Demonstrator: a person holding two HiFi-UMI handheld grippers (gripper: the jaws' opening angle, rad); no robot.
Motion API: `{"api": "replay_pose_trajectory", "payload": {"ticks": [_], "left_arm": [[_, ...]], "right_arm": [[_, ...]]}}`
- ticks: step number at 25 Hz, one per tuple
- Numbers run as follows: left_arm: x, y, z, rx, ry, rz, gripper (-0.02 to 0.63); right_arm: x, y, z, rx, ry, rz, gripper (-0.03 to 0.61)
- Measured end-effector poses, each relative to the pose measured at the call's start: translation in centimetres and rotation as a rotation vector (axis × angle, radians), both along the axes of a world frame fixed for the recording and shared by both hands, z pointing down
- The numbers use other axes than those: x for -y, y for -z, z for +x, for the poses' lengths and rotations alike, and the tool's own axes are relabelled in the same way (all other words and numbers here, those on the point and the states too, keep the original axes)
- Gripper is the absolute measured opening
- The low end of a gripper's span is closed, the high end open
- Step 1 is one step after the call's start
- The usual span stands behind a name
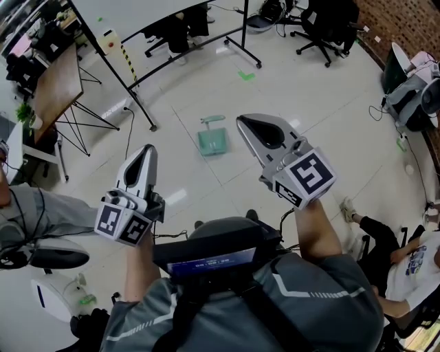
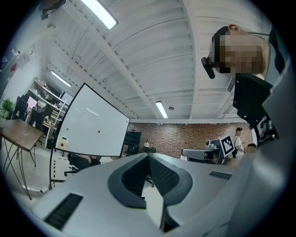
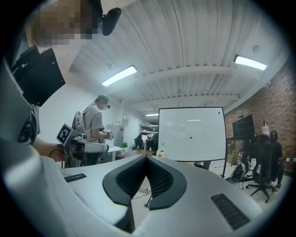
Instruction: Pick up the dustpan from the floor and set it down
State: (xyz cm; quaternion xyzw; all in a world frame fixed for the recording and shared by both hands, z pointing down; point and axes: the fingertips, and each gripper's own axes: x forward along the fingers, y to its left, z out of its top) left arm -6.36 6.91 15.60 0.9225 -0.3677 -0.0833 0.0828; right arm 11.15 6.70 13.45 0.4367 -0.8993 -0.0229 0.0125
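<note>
A green dustpan (image 1: 213,141) lies flat on the pale tiled floor, its handle pointing away from me. It shows only in the head view. My left gripper (image 1: 148,148) is held level in the air, to the left of the dustpan and nearer to me, shut and empty. My right gripper (image 1: 242,121) is also level and shut with nothing in it, its tip just right of the dustpan in the picture and well above the floor. In the left gripper view (image 2: 148,155) and the right gripper view (image 3: 147,157) the jaws meet at the tips and look across the room.
A wheeled whiteboard (image 1: 172,14) stands beyond the dustpan, with a wooden table (image 1: 58,82) on thin legs at the left. Office chairs (image 1: 323,27) are at the far right. One person sits on the floor at the right (image 1: 405,261), another at the left (image 1: 41,213).
</note>
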Motion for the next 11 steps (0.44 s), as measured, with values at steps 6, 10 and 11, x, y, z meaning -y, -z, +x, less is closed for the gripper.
{"api": "replay_pose_trajectory", "payload": {"ticks": [6,10,11], "left_arm": [[1.6,0.1,-0.8,0.001,-0.004,-0.007,0.025],[2.3,-0.3,-0.8,0.002,-0.012,-0.013,0.025],[2.3,-0.4,-0.8,0.003,-0.015,-0.013,0.025]], "right_arm": [[1.8,0.3,-0.8,0.003,0.000,-0.008,0.014],[2.4,-0.1,-1.1,0.003,-0.009,-0.010,0.014],[2.5,-0.3,-1.2,0.003,-0.010,-0.012,0.014]]}}
